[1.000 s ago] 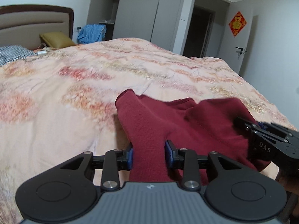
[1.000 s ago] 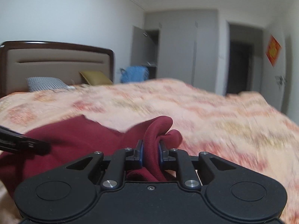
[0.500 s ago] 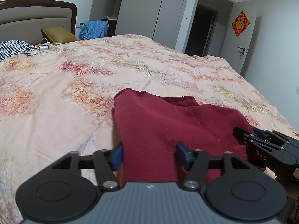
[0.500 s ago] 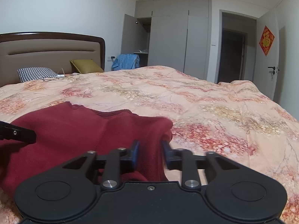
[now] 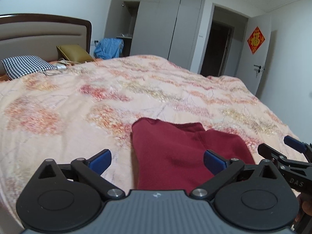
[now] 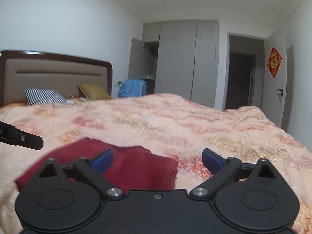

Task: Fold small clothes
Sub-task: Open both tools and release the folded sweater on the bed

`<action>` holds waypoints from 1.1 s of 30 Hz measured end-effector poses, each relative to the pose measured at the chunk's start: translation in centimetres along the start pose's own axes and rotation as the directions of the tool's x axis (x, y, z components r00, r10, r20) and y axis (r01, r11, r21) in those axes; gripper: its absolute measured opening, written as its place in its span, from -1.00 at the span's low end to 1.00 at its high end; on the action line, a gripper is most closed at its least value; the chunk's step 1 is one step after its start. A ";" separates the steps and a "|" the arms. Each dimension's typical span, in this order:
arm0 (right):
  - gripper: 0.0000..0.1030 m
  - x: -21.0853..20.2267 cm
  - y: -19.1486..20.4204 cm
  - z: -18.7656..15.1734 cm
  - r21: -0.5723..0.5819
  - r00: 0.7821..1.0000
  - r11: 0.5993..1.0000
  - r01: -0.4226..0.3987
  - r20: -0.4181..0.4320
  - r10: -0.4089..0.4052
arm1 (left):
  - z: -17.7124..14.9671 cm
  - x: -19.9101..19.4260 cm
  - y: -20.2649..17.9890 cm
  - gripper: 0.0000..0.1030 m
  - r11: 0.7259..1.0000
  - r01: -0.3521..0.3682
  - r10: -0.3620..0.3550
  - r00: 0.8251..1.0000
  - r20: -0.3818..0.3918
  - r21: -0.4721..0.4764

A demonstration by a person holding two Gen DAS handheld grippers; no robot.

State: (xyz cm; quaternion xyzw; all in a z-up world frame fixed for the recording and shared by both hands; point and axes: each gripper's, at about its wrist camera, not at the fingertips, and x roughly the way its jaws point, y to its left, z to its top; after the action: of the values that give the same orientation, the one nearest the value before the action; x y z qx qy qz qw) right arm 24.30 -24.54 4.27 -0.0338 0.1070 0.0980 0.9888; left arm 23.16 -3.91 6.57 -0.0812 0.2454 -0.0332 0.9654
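A dark red knitted garment (image 5: 175, 148) lies folded flat on the floral bedspread (image 5: 97, 105). My left gripper (image 5: 157, 160) is wide open and empty, raised just above the garment's near left part. My right gripper (image 6: 157, 159) is also wide open and empty, above the garment's (image 6: 132, 165) right end. The right gripper shows at the right edge of the left wrist view (image 5: 282, 156). A left finger (image 6: 23, 138) shows at the left edge of the right wrist view.
A checked pillow (image 5: 25, 65) and an olive cushion (image 5: 74, 53) lie by the headboard (image 5: 42, 31). A blue cloth (image 5: 109, 47) hangs beside the grey wardrobe (image 5: 167, 25). The bed's far edge faces a dark doorway (image 5: 216, 48).
Both grippers let go of the red garment, opened wide and drew back upward. The garment dropped flat onto the bedspread.
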 end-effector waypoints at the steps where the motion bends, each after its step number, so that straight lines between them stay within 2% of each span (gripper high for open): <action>1: 0.96 -0.9 0.2 0.2 0.007 1.000 1.000 -0.005 0.005 0.005 | 0.0 -0.8 0.1 0.99 1.000 -0.001 0.001 1.000 0.008 0.000; 9: 0.99 -8.2 2.1 1.2 0.048 0.998 0.998 -0.042 0.051 0.040 | -1.4 -7.9 0.6 1.00 1.000 -0.023 0.022 0.997 0.075 0.008; 18: 0.99 -14.7 4.4 -0.3 0.121 0.998 0.991 -0.058 0.045 0.053 | -4.9 -13.9 1.6 1.00 0.999 -0.034 0.030 0.994 0.107 0.028; 25: 0.99 -18.1 6.4 -2.8 0.132 0.999 0.991 -0.019 0.036 0.015 | -8.7 -16.0 2.1 1.00 0.999 -0.030 0.025 0.995 0.097 0.042; 33: 0.99 -19.0 7.5 -5.9 0.131 0.999 0.991 0.032 -0.022 -0.030 | -12.7 -15.6 2.4 1.00 0.998 -0.030 0.028 0.999 0.036 0.055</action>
State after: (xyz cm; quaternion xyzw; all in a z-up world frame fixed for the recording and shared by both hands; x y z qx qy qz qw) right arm 3.36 -21.22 2.36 0.0288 0.1224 0.0750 0.9892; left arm 3.47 -1.71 2.48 -0.0512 0.2284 -0.0247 0.9719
